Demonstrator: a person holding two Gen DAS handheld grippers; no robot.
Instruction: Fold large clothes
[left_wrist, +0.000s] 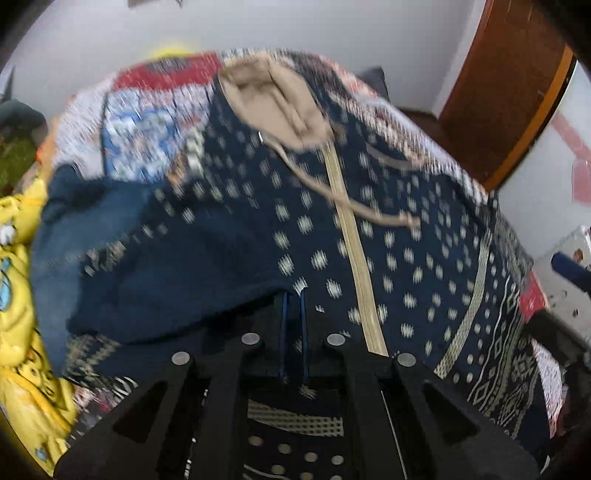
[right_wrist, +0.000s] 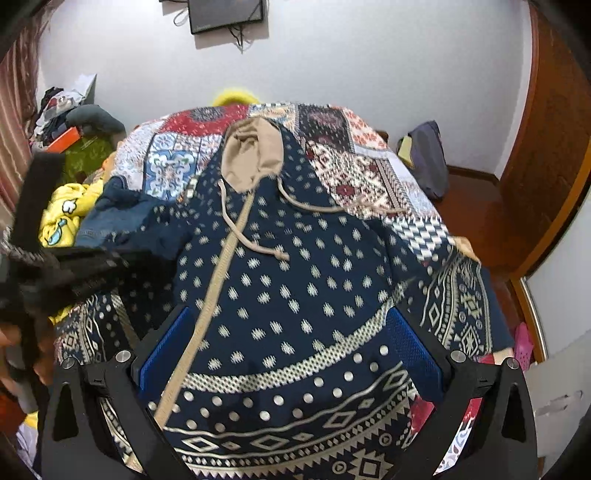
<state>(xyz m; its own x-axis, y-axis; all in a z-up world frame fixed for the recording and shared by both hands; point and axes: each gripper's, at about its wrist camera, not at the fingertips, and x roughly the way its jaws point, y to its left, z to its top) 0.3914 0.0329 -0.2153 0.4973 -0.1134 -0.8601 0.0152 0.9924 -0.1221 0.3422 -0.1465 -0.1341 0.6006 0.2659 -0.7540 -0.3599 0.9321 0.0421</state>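
bed: patchwork quilt (right_wrist: 369, 177), printed squares | hoodie (right_wrist: 295, 288): spread flat on quilt, navy knit, cream dots and banded hem, tan hood (right_wrist: 255, 155), drawcords, zip | left gripper (left_wrist: 293, 295): pinched on folded-over navy sleeve (left_wrist: 166, 266) | right gripper (right_wrist: 288, 347): spread wide above hem, holding nothing

Left wrist view is smeared all over, so the patchwork bedspread (left_wrist: 155, 122) past the jaws is just streaks. The navy zip-up hoodie with cream dots (left_wrist: 388, 236) runs off the bottom edge under the jaws, hem cut off. The folded-over navy sleeve (left_wrist: 155, 266) hides whatever the jaws pinch. In the right wrist view the left gripper (right_wrist: 55, 266) is a dark blur.
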